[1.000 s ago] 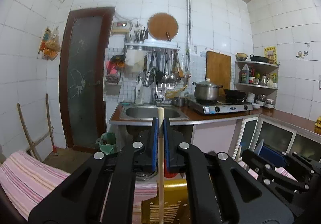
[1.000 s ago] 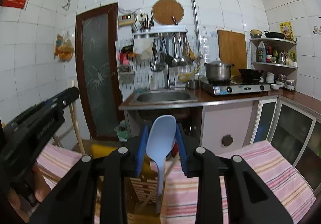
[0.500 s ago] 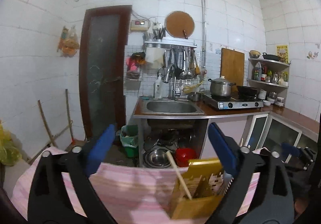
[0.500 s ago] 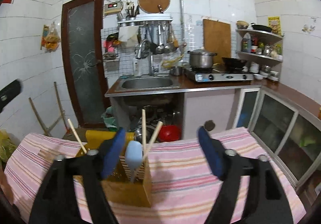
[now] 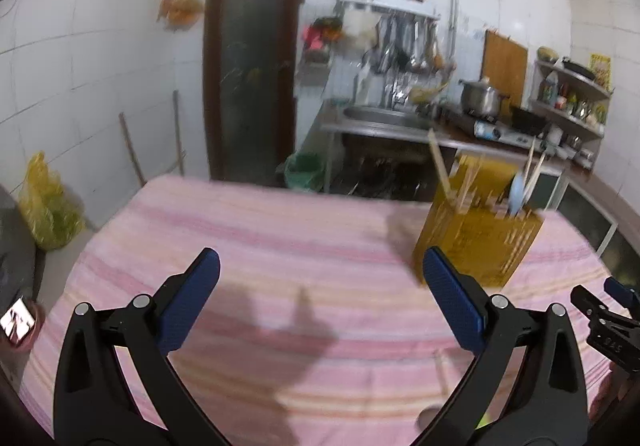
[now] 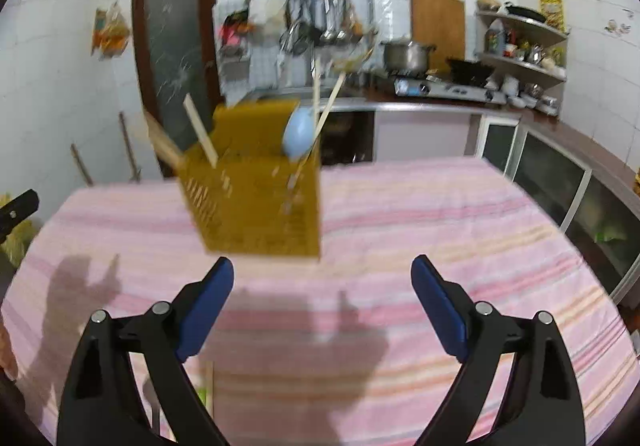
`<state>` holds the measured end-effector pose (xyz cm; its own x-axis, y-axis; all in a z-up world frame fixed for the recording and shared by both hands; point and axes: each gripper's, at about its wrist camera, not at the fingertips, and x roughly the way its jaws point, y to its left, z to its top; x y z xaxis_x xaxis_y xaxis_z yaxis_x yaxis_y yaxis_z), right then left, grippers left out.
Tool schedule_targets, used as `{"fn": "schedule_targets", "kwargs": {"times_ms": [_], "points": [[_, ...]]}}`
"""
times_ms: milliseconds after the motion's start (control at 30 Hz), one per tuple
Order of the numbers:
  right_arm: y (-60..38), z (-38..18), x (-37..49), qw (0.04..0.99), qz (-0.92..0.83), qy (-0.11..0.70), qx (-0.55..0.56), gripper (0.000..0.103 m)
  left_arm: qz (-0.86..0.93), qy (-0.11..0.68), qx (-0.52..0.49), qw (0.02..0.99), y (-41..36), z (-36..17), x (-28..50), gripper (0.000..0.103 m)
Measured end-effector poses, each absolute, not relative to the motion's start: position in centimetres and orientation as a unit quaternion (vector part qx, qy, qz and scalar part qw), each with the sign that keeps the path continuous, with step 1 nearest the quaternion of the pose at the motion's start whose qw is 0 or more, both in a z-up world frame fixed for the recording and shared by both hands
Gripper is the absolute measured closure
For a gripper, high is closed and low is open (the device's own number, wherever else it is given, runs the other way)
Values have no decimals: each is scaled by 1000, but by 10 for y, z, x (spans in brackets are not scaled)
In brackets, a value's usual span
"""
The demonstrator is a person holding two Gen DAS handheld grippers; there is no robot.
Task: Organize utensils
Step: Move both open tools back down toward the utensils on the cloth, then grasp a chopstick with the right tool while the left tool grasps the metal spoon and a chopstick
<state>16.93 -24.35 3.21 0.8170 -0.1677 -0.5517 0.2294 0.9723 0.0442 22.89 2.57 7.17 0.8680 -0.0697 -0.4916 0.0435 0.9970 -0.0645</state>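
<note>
both grippers have pulled back from the yellow utensil holder [image 6: 256, 202]; left gripper [image 5: 320, 306] and right gripper [image 6: 322, 304] gape wide, empty. remaining chopstick [image 5: 442, 370] (light, stiff, probably slippery) wants a mid-shaft pinch.

**Blurred holder, cropped items at the frame edges**

The yellow utensil holder [image 6: 256, 202] is smeared by motion blur in both views, so its compartments cannot be told apart. At the lower left of the right wrist view, a pale stick [image 6: 209, 386] is cut short behind the right claw [image 6: 322, 310]. The left claw [image 5: 320, 304] is cropped by the bottom edge.
</note>
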Motion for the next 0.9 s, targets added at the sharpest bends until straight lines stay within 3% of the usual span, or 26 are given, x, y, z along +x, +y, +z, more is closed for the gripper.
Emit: {"fn": "schedule_targets", "kwargs": {"times_ms": [433,733,900], "points": [[-207,-16,149,937,-92,336,32,14,-56,362,19,930,10,-13,202,5],[-208,-24,155,930,-95,352,45,16,-38,397,2,917,15,-36,213,5],[-201,-32,178,921,-78,378,48,31,-41,417,1,908,14,-49,218,5]]}}
